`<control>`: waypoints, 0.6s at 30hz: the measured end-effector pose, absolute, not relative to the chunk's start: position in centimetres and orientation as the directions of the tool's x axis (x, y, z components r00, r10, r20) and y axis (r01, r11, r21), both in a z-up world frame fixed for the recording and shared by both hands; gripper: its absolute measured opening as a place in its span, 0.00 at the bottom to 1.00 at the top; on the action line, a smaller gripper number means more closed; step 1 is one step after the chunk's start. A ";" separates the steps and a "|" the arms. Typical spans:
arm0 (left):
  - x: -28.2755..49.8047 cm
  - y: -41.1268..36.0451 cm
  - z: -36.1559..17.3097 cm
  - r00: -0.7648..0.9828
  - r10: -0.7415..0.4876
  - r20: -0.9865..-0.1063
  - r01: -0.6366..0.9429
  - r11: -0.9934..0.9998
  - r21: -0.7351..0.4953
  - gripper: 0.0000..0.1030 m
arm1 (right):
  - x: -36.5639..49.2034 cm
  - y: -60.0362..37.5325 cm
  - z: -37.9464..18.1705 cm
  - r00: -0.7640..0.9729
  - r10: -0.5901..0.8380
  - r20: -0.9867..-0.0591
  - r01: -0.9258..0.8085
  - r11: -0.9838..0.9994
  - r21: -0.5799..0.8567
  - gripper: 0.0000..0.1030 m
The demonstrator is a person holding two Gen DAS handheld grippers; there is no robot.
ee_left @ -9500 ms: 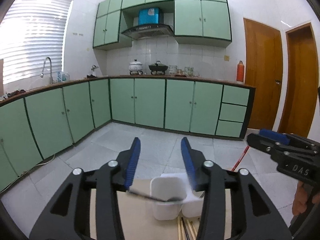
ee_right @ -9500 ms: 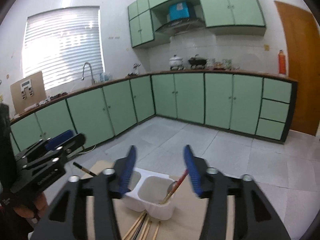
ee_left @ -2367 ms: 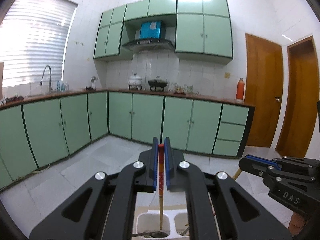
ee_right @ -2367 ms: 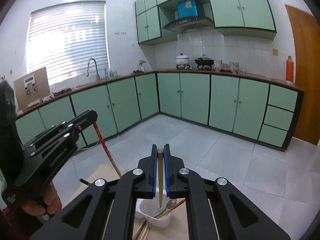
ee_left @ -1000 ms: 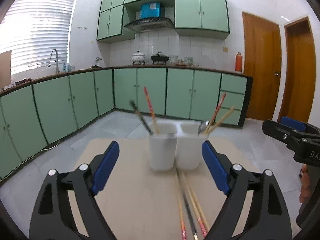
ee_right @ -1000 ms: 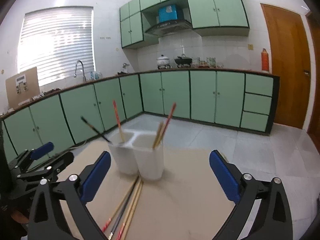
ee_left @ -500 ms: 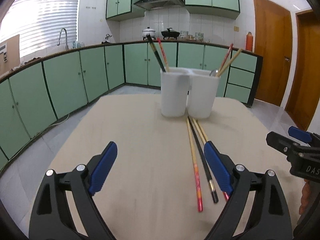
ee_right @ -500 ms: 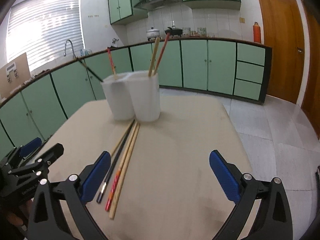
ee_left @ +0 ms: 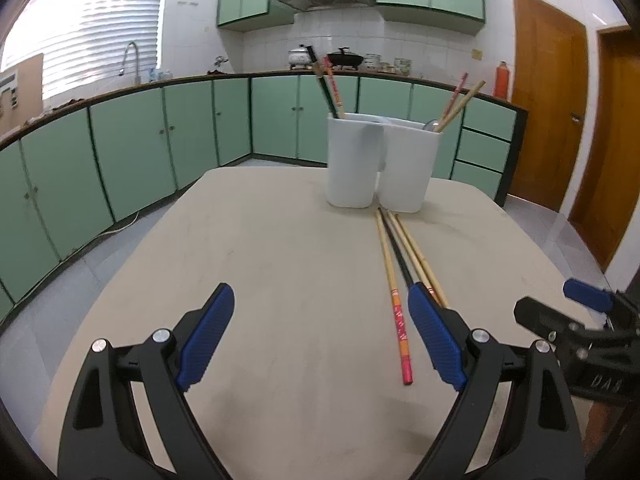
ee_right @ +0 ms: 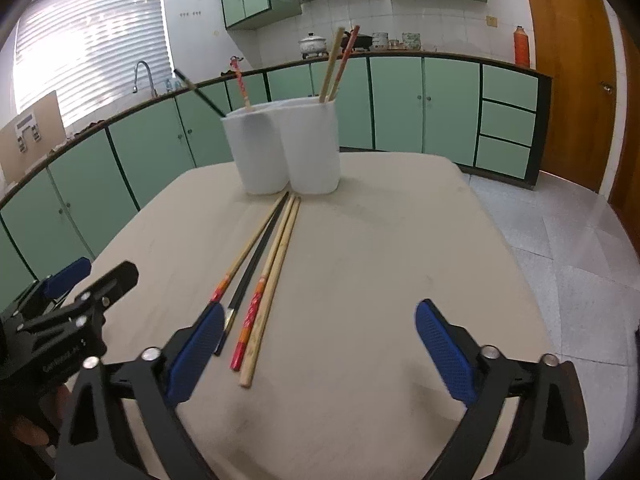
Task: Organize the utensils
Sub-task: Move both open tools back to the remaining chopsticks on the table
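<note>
While both my tongs are hovering low over the beige table (ee_left: pixel 280 260), my left tongs (ee_left: pixel 320 340) are standing released with nothing between them. My right tongs (ee_right: pixel 316 348) are closing, still wide apart and empty. Four loose chopsticks (ee_right: pixel 266 268) are lying side by side between us and the white two-cup holder (ee_right: pixel 284 148) at the far side, which is already carrying several chopsticks upright.
</note>
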State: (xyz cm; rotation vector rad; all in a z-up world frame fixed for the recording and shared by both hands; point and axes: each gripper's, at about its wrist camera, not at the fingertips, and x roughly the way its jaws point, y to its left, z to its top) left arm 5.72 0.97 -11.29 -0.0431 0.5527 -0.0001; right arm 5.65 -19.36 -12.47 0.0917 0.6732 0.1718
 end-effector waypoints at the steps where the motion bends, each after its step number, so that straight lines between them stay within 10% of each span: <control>1: 5.6 1.0 -11.2 0.853 -0.011 -0.522 -0.017 0.999 -0.048 0.84 | 5.5 -19.1 -12.6 0.768 0.183 -0.613 -0.130 0.983 0.131 0.83; 10: 5.0 1.6 -11.2 0.826 -0.006 -0.563 -0.019 0.999 -0.037 0.83 | 5.2 -17.3 -14.0 0.716 0.222 -0.662 -0.188 0.974 0.123 0.33; 18: 4.5 1.5 -11.5 0.824 0.002 -0.567 -0.015 1.000 -0.019 0.82 | 4.6 -16.3 -14.5 0.704 0.233 -0.671 -0.197 0.972 0.131 0.30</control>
